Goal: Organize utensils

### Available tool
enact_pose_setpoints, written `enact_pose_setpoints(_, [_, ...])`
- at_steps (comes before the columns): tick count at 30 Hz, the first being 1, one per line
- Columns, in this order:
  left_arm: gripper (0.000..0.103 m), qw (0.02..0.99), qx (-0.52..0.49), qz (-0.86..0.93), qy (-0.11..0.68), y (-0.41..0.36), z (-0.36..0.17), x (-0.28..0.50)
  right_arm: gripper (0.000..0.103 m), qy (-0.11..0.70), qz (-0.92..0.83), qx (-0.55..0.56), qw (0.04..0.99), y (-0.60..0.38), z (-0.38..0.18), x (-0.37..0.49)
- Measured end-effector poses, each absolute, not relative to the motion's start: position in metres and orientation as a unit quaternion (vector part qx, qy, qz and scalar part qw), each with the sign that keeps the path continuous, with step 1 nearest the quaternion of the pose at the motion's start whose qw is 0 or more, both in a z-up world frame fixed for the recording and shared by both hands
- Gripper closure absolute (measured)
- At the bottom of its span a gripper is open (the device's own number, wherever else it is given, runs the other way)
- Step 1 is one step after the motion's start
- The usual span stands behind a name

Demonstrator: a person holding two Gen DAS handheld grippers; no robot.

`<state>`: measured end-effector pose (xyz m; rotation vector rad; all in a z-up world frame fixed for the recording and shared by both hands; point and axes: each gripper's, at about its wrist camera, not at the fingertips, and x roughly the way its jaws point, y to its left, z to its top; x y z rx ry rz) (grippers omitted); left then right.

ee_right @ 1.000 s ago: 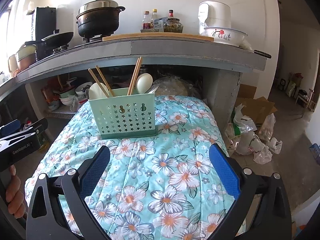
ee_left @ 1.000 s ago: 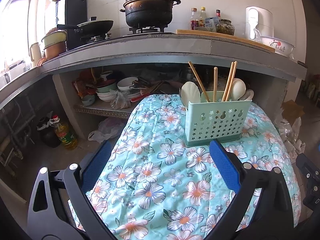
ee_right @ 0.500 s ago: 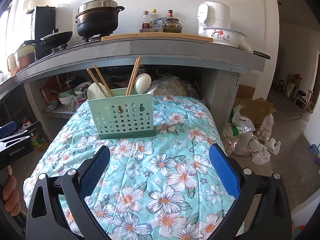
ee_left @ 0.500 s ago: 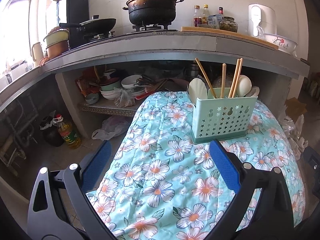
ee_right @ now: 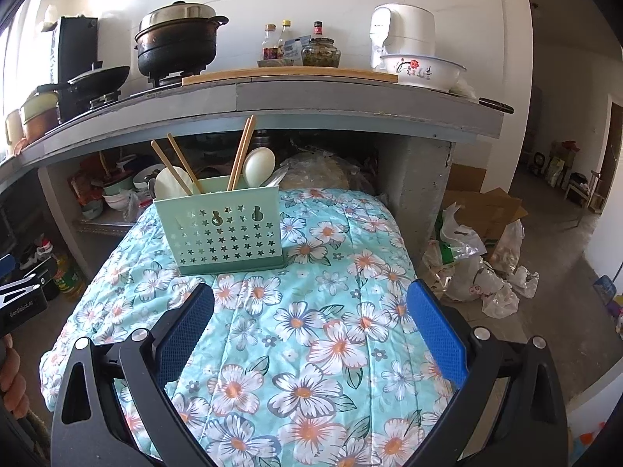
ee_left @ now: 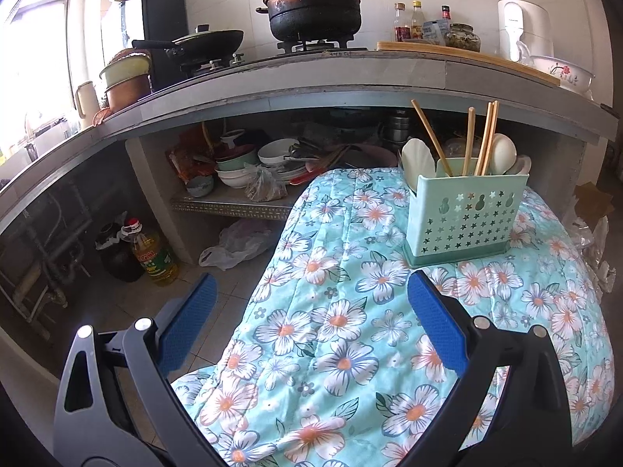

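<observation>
Mint-green utensil holder (ee_right: 229,229) upright beyond both pairs of wide-spread, empty jaws.

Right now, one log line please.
left gripper: open, empty | right gripper: open, empty | utensil caddy: upright on floral cloth, chopsticks inside

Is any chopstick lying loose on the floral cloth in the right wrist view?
No, the chopsticks all stand in the green holder, and the floral cloth around it is bare.

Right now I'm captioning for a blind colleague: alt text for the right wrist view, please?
A mint-green star-punched plastic utensil caddy holding wooden chopsticks and white spoons stands on a floral turquoise quilt, beyond the open, empty right gripper.
</observation>
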<state>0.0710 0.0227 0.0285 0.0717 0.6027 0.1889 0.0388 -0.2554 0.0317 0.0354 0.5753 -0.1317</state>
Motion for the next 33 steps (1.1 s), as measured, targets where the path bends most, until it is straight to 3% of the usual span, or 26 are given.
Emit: enact_pose_setpoints(33, [0.008, 0.954, 0.028, 0.066, 0.292, 0.017, 0.034, 0.069, 0.006, 0.277, -0.062, 0.019, 0.959, -0.260, 0.034, 0.037])
